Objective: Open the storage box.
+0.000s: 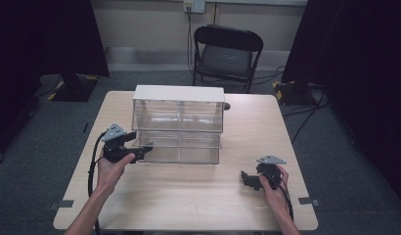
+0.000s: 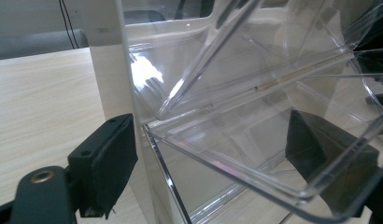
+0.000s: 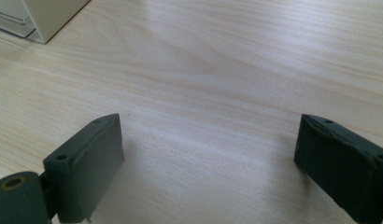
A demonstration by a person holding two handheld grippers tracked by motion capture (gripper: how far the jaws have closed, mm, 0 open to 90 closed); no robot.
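While the left gripper (image 1: 140, 149) straddles the front left corner of the clear plastic box (image 1: 178, 125) mid-table, jaws wide, not clamped, the right gripper (image 1: 251, 180) rests gaping and empty on the table (image 1: 198, 196)

Lab room, black curtains (image 1: 52, 34), folding chair (image 1: 227, 54)

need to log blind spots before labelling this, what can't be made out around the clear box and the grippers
- Whether the clear box holds anything: high view, glare and see-through walls.
- Whether the left gripper touches the box's corner: left gripper view, one jaw blurred behind plastic; too small in the high view.
- Right gripper base: right gripper view, cut by the bottom edge.
- Table near edge: high view, forearms cover part.
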